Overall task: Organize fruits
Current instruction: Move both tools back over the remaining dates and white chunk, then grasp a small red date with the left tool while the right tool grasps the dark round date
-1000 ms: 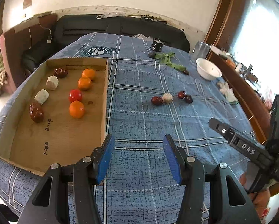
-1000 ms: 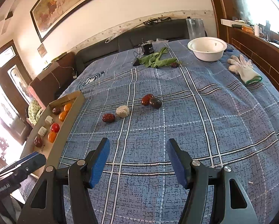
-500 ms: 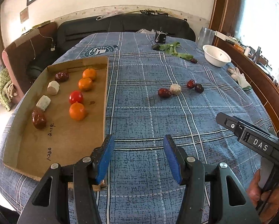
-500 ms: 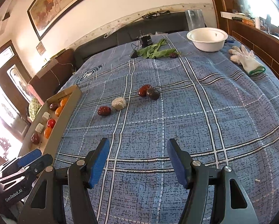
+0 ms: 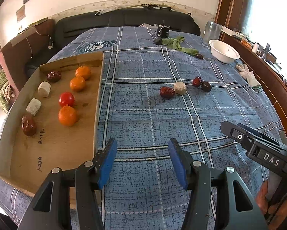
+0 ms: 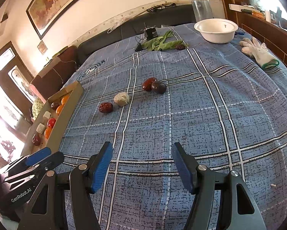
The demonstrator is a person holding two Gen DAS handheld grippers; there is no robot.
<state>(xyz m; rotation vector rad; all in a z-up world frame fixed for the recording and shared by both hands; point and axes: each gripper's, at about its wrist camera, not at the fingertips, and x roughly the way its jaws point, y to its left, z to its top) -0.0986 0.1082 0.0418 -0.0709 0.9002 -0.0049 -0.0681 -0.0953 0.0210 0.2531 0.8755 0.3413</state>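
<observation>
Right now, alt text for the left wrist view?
The open left gripper hovers over a blue plaid cloth, holding nothing. A cardboard tray on the left holds three oranges, a tomato, two dates and two white chunks; four loose pieces lie mid-cloth, a white bowl sits far right, and the right gripper shows at the right edge.

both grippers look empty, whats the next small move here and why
Probably ease the right gripper forward toward the red date nearest the cardboard tray. Both grippers are open and empty, the left gripper too, and four pieces lie loose on the blue cloth while the tray already holds sorted fruit.
</observation>
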